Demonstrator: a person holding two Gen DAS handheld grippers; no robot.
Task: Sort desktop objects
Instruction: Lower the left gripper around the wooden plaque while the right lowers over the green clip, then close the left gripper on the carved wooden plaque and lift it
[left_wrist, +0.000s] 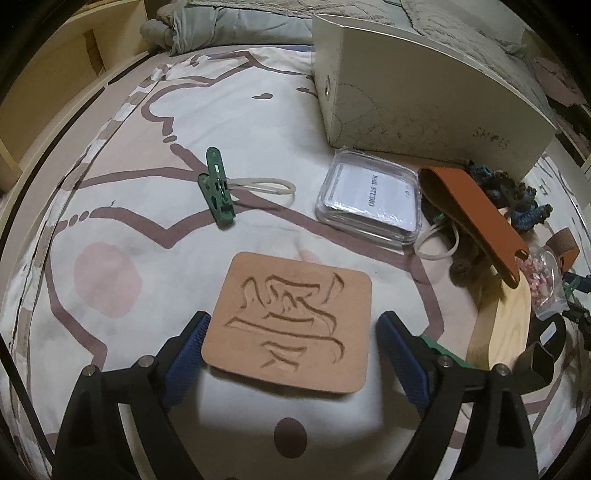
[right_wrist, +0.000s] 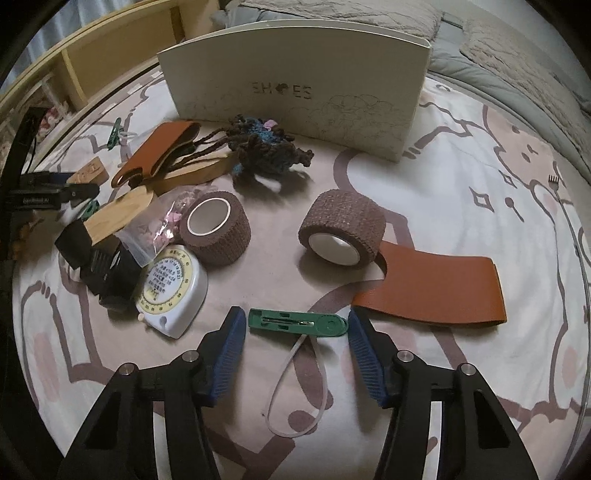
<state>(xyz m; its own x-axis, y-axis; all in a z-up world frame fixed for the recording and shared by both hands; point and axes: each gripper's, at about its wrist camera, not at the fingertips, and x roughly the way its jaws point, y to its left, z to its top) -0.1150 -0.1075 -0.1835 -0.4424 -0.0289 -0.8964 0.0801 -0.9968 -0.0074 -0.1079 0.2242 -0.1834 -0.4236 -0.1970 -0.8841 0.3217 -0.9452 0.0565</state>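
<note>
Left hand-held gripper (left_wrist: 291, 334) hovering low over the bed sheet (left_wrist: 110, 184), jaws spread wide around the near end of a carved tan coaster (left_wrist: 288, 321) without touching it; right hand-held gripper (right_wrist: 297, 326) same deal, wide open, with a green clip (right_wrist: 297, 322) and its pale loop lying flat between the blue pads (right_wrist: 229, 347). Hard to make out the dark yarn bundle (right_wrist: 266, 147) and the black bits by the tape measure (right_wrist: 171, 291), and the shoe box (right_wrist: 295, 99) hides whatever's behind. Plenty of bare sheet left of the coaster, crowded toward the two brown tape rolls (right_wrist: 341, 230).
</note>
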